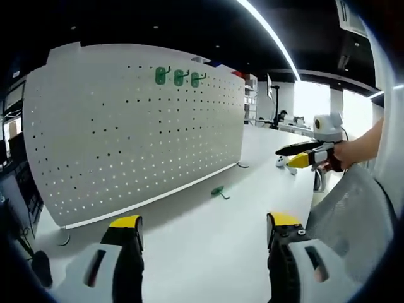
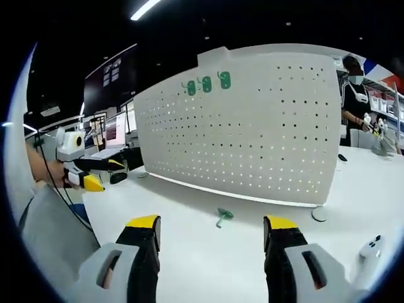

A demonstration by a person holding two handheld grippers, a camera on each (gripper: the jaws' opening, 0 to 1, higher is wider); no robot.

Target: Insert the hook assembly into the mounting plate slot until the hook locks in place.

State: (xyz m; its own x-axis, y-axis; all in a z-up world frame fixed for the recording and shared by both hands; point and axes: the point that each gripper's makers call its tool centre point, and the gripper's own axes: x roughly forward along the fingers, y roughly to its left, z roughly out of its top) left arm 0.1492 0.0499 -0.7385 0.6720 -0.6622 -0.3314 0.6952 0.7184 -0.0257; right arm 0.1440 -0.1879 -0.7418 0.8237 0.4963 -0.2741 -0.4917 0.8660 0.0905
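A white perforated pegboard panel (image 1: 136, 129) stands upright on a white tabletop (image 1: 208, 237), propped on small round feet. Near its upper edge three green plastic hooks (image 1: 179, 77) hang side by side in a short row.

A fourth small green plastic hook (image 1: 219, 191) lies loose on the tabletop, just in front of the panel's lower edge and apart from it. In the left gripper view it sits well ahead of the left gripper (image 1: 205, 243), roughly on the line between the two yellow-tipped black jaws and a little toward the right one. Those jaws stand wide apart with nothing between them.

In the right gripper view the same loose hook (image 2: 223, 216) lies ahead of the right gripper (image 2: 211, 243), again between the lines of its jaws and close to the middle of the gap, nearer than the panel (image 2: 252, 123). The right gripper's jaws are also spread wide and hold nothing. The three hung hooks (image 2: 206, 84) show at the panel's top left in this view.

Each gripper appears in the other's view: the right gripper (image 1: 291, 156) enters from the right of the left gripper view, held in a hand (image 1: 346, 154) above a grey sleeve (image 1: 353, 221), its jaws looking close together from that side-on angle. The left gripper (image 2: 104, 173) shows at the left of the right gripper view.

A person (image 2: 355, 101) stands behind the panel's right end at another table.
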